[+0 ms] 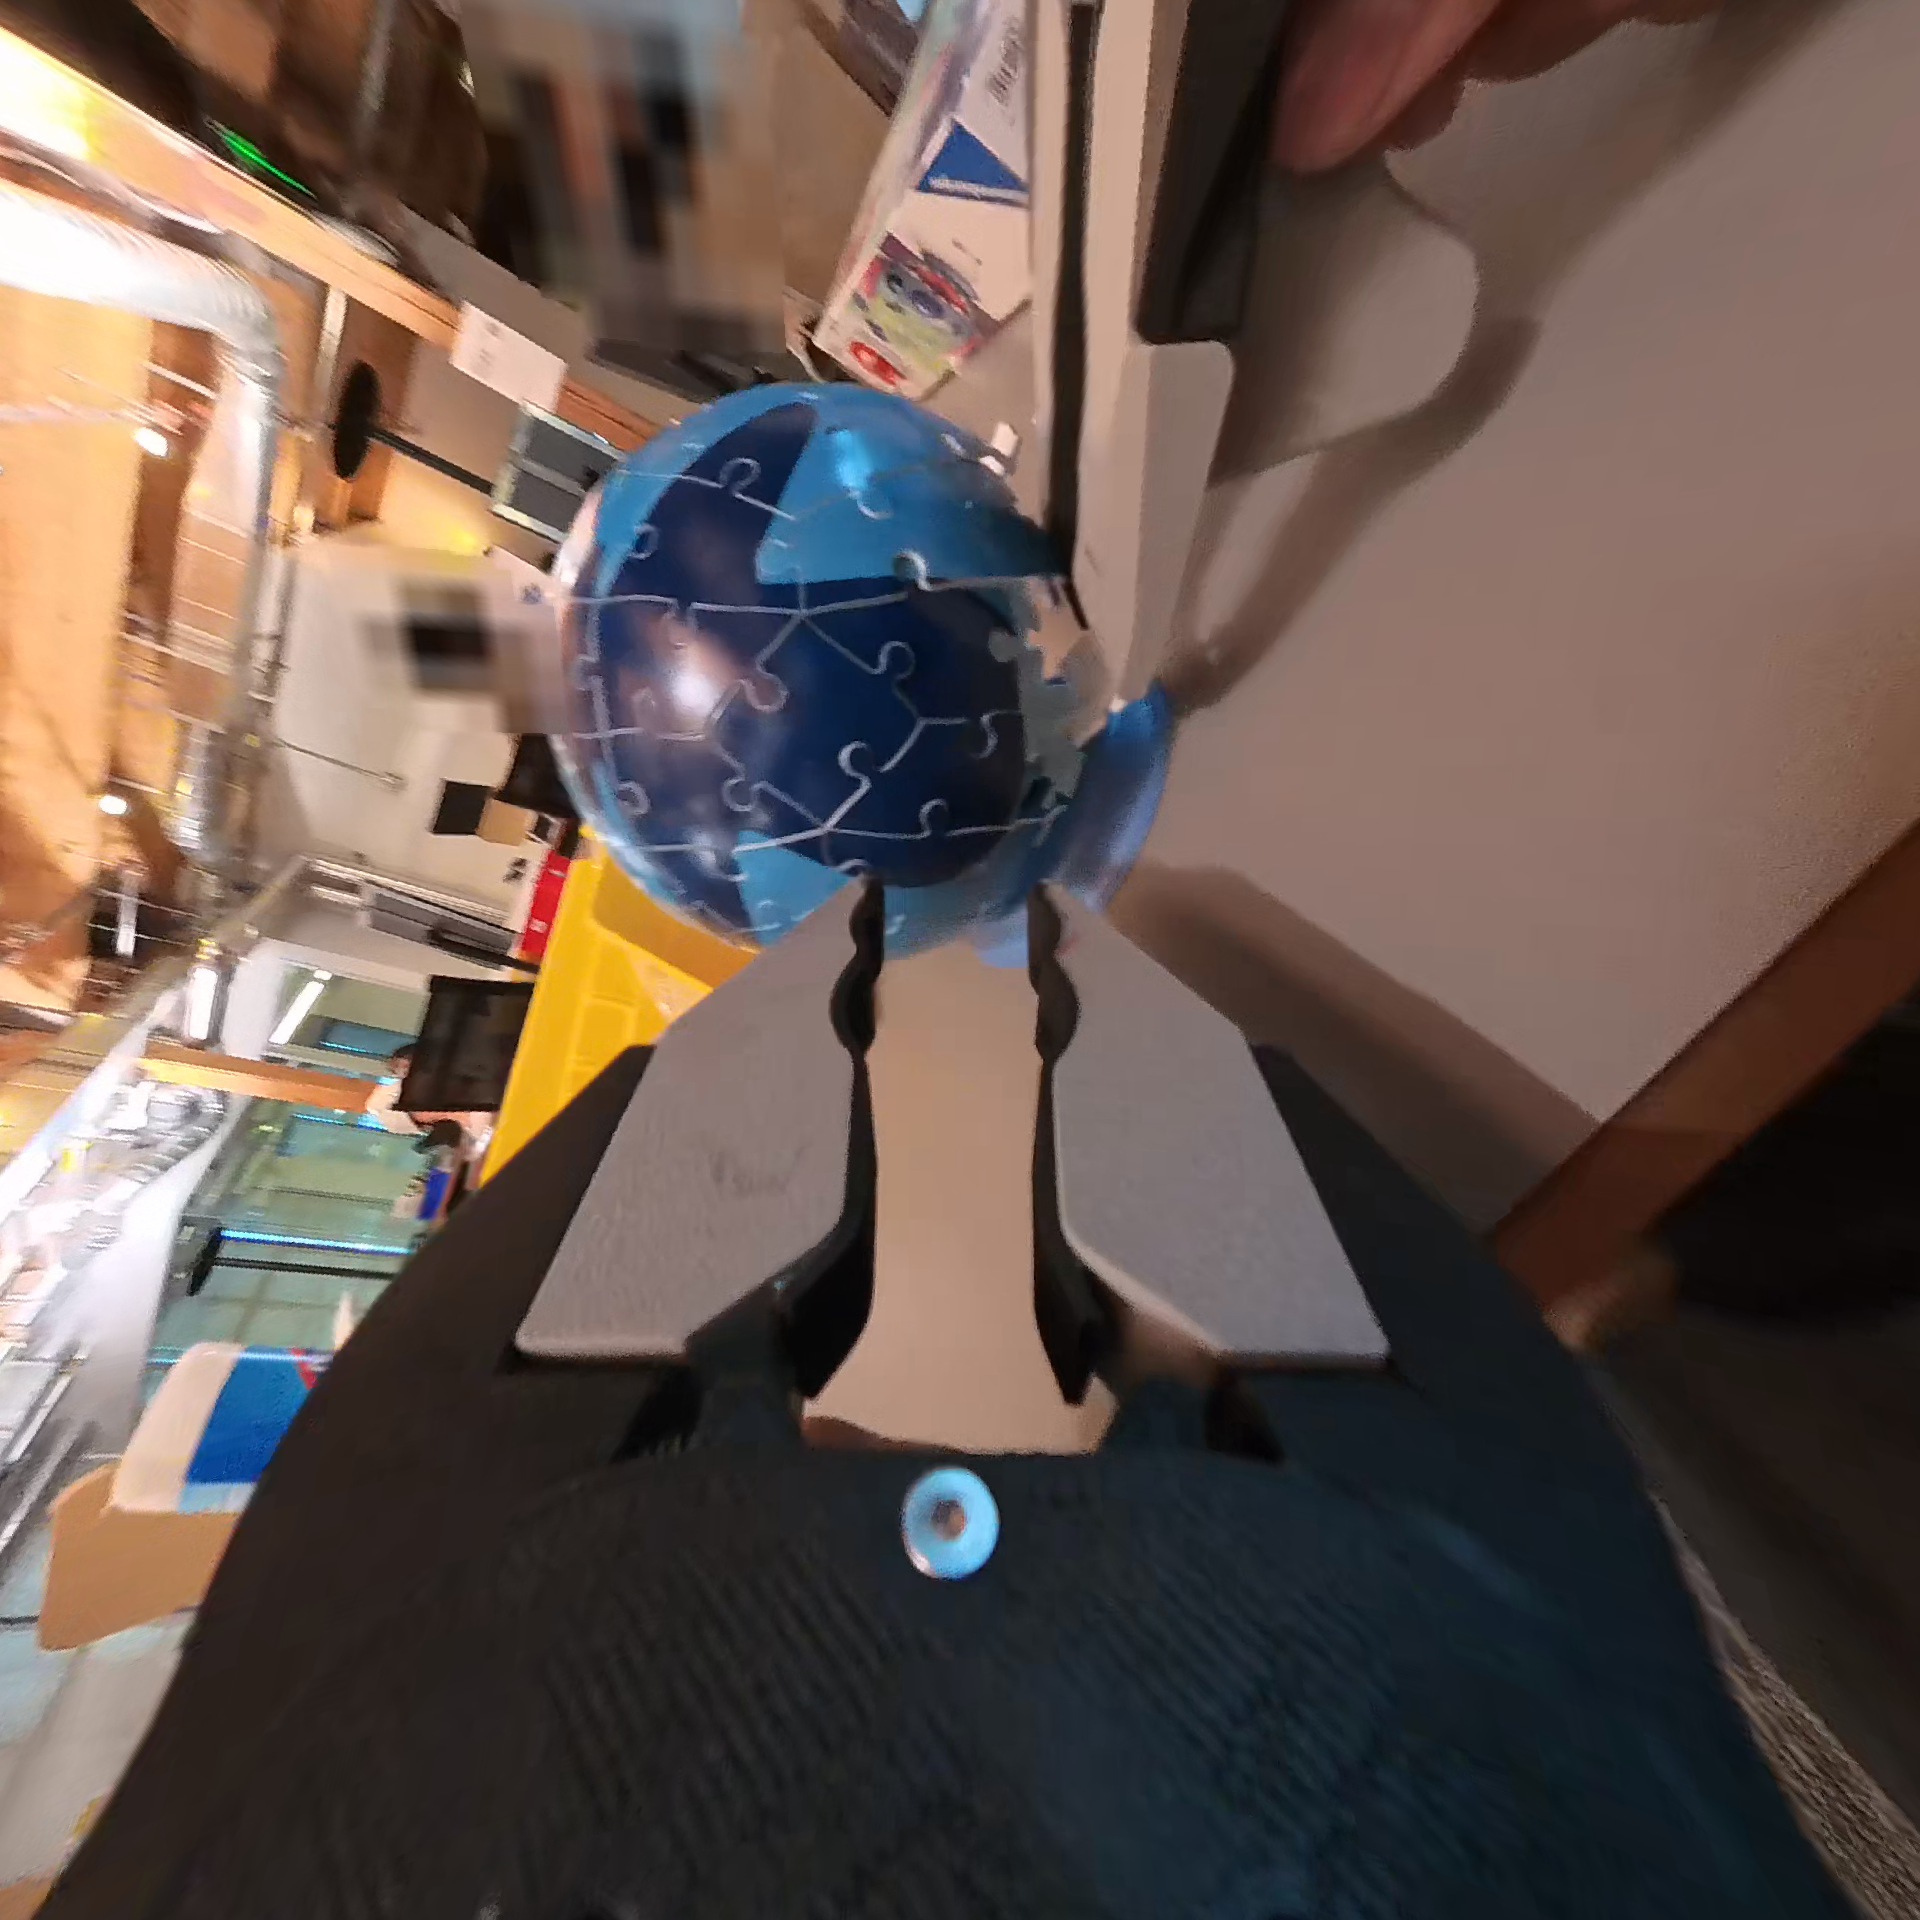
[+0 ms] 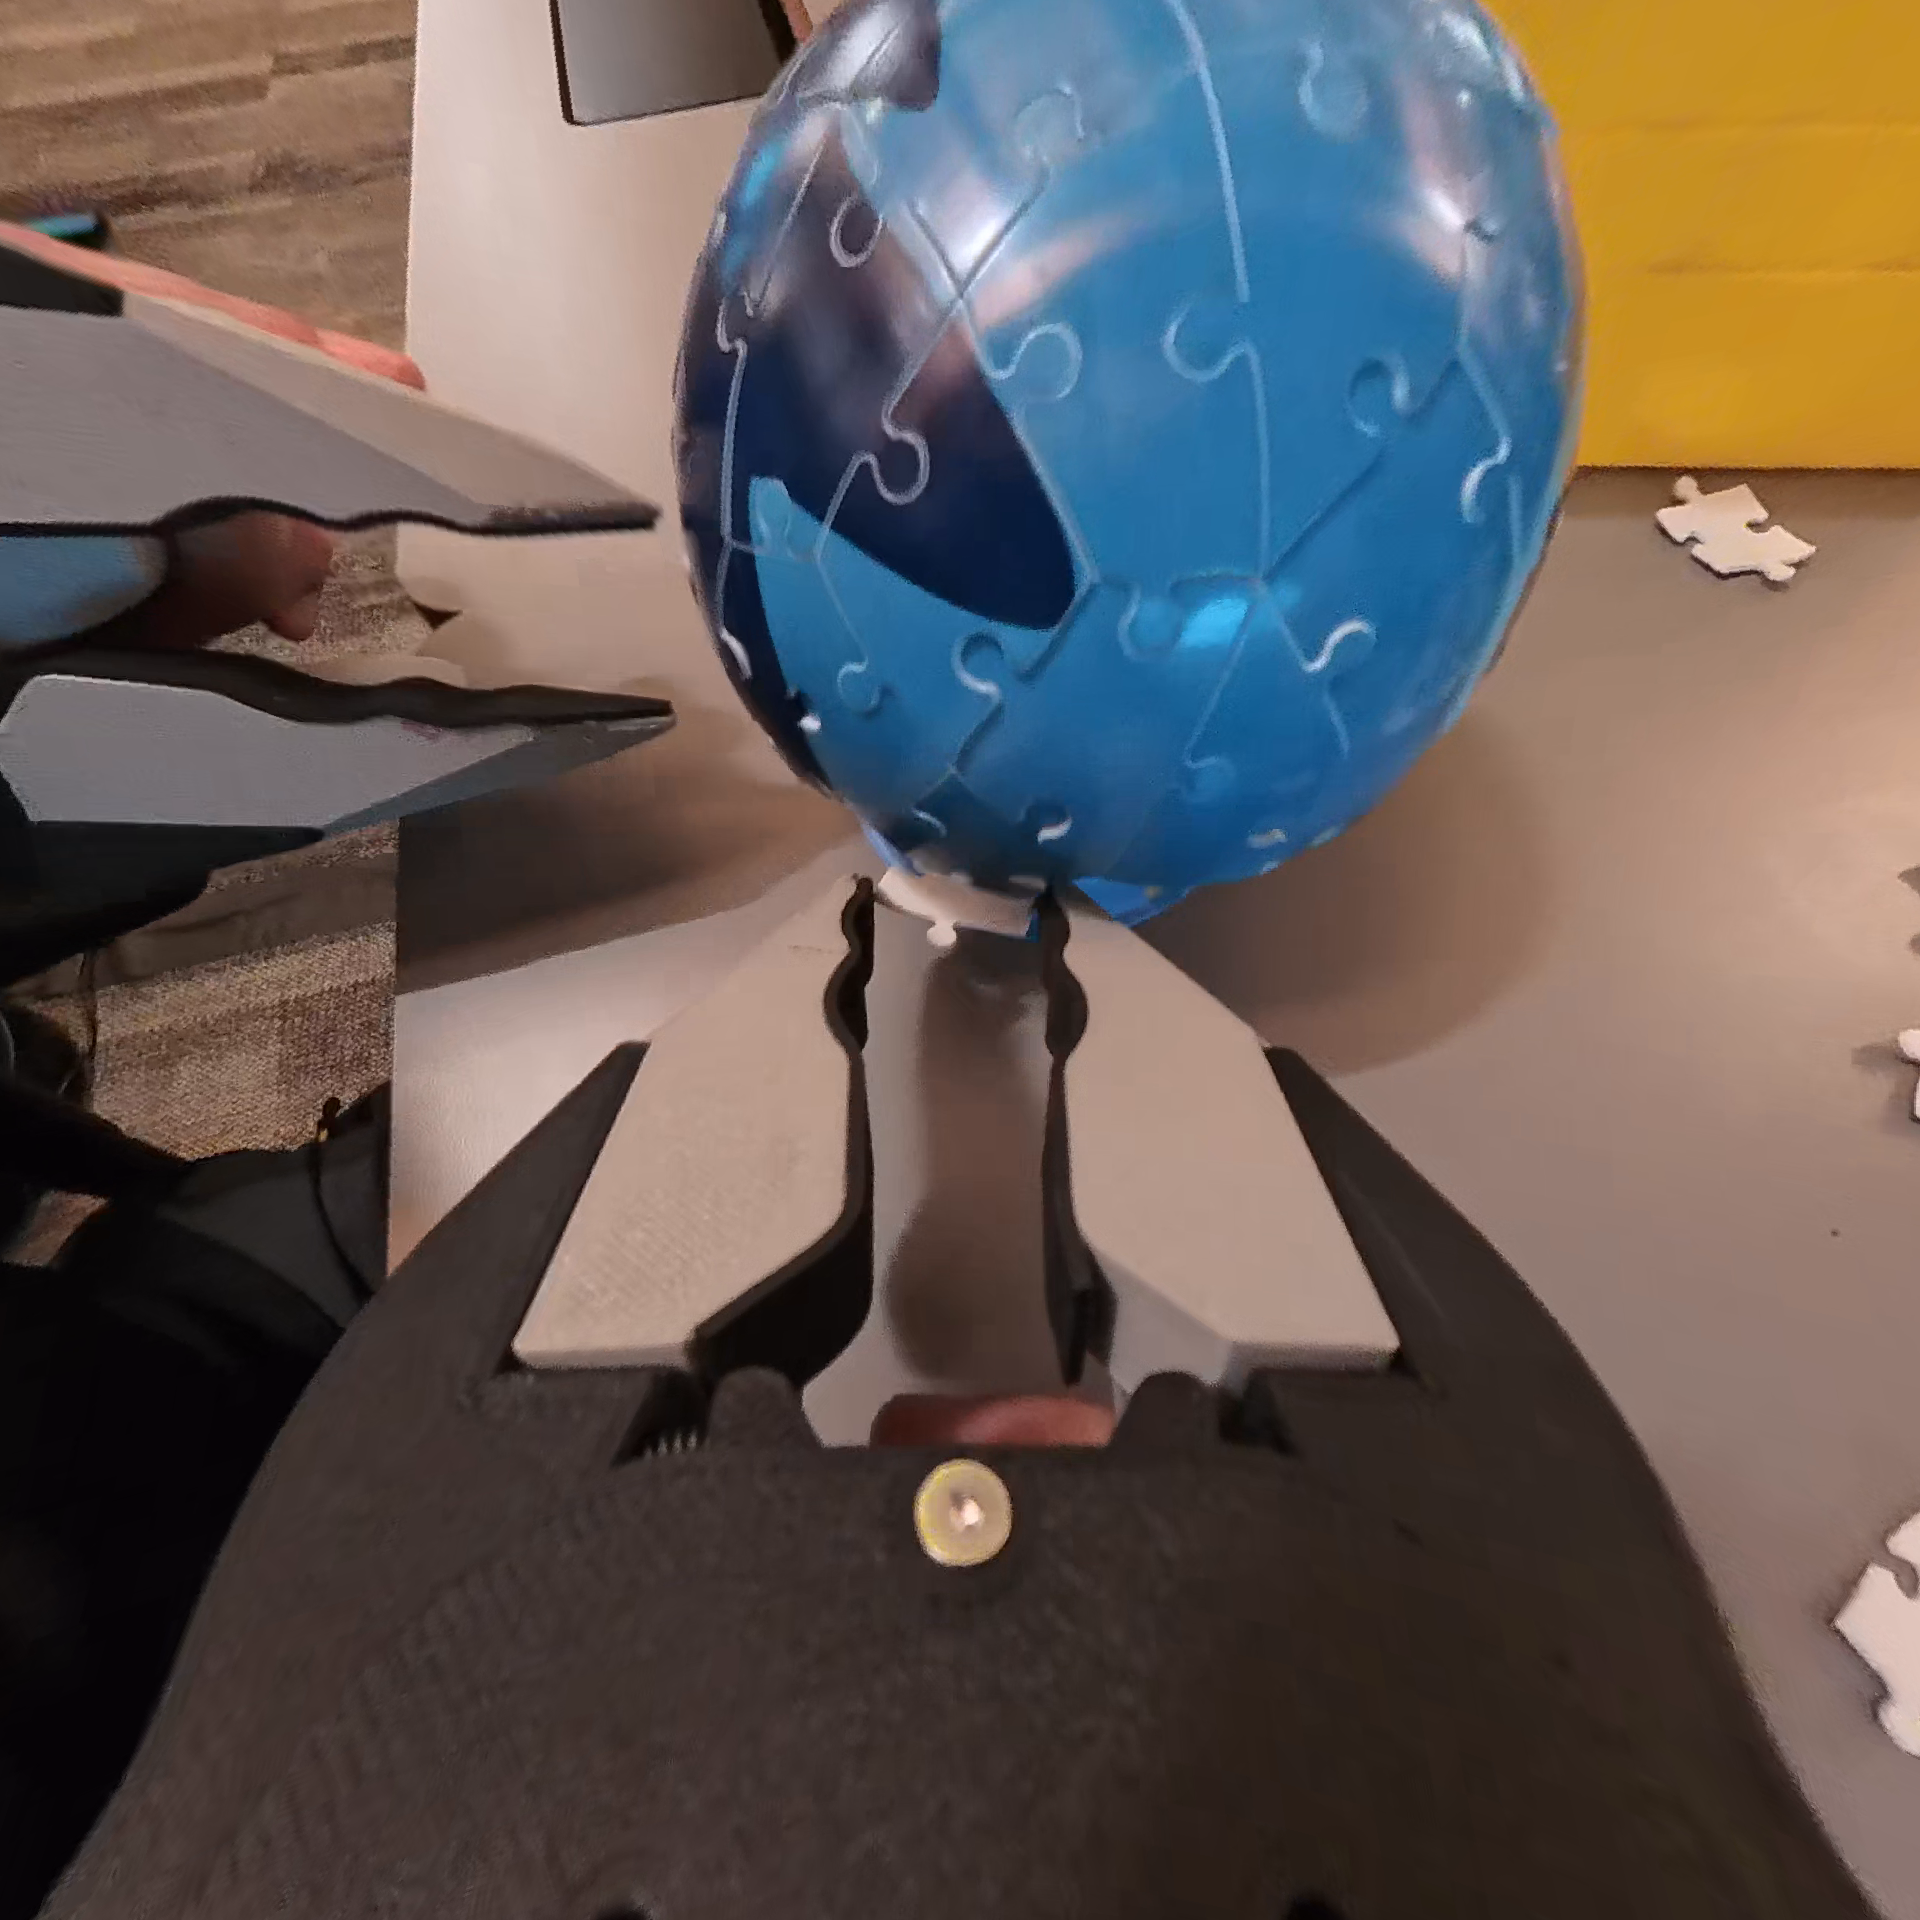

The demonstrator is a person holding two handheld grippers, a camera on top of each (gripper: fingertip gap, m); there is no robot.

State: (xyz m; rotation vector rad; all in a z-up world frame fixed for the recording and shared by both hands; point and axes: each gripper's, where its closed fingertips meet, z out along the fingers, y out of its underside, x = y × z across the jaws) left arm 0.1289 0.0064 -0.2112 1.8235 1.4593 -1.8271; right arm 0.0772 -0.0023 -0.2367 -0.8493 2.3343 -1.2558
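Observation:
A blue 3D puzzle ball [image 2: 1195, 499] made of interlocking pieces stands over the grey table [image 2: 1507, 1143]. It also shows in the left wrist view [image 1: 810, 686]. My right gripper [image 2: 956, 899] has its tips at the ball's lower edge, closed on a white puzzle piece [image 2: 951, 906] there. My left gripper [image 1: 954, 899] is open and empty, its tips just short of the ball's side. It shows at the left of the right wrist view [image 2: 665, 613], jaws apart. The right gripper [image 1: 1138, 644] and a hand [image 1: 1403, 73] show in the left wrist view.
Loose white puzzle pieces [image 2: 1735, 540] lie on the table to the right, more by the edge [image 2: 1891, 1652]. A yellow bin [image 2: 1714, 260] stands behind the ball. A puzzle box [image 1: 935, 260] and an open cardboard box [image 1: 156, 1507] are farther off.

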